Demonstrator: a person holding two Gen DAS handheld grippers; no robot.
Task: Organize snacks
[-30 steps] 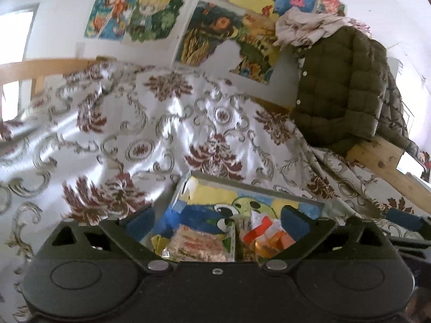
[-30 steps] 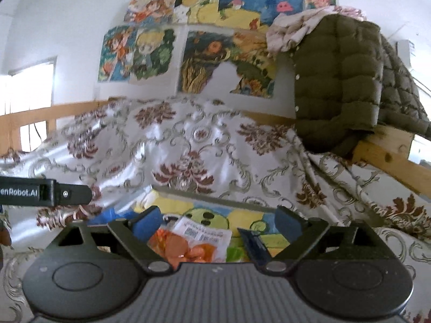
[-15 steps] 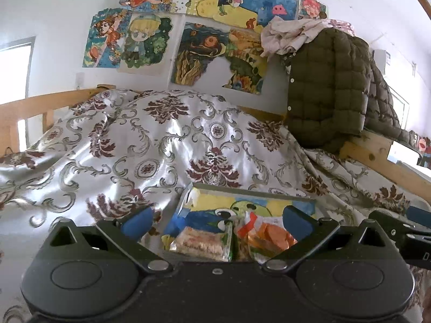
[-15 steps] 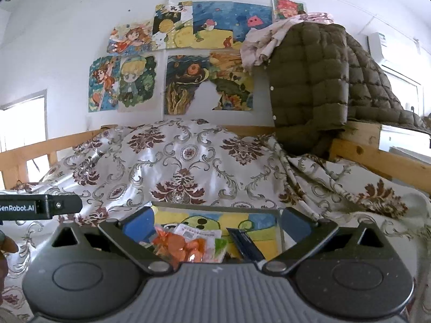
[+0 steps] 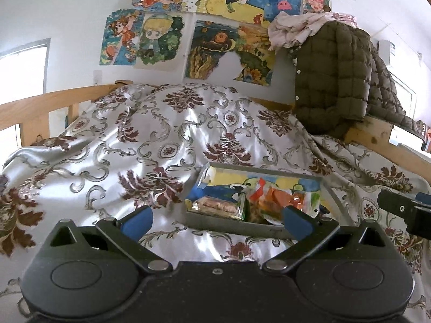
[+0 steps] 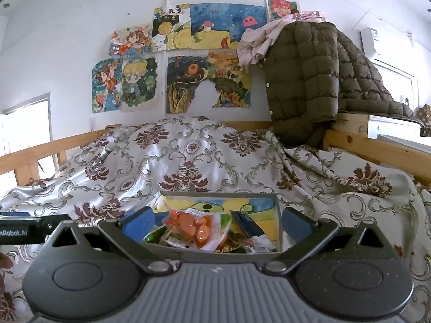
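A shallow metal tray (image 5: 237, 224) with a cartoon picture inside lies on the patterned bedspread; it also shows in the right wrist view (image 6: 215, 254). In it lie a clear pack of biscuits (image 5: 215, 206), an orange snack bag (image 5: 280, 197), seen again in the right wrist view (image 6: 198, 228), and a dark blue packet (image 6: 246, 223). My left gripper (image 5: 216, 219) is open and empty, just short of the tray's near left edge. My right gripper (image 6: 216, 222) is open and empty, over the tray's near rim.
A silver and maroon bedspread (image 5: 150, 145) covers the bed. Wooden bed rails (image 5: 35, 107) run along the left and right. An olive quilted jacket (image 5: 331, 80) hangs at the back right. Posters (image 6: 188, 62) cover the wall.
Both grippers have pulled back and up from the tray, so more of its near rim shows. The left gripper has shifted left. Both stay open and empty.
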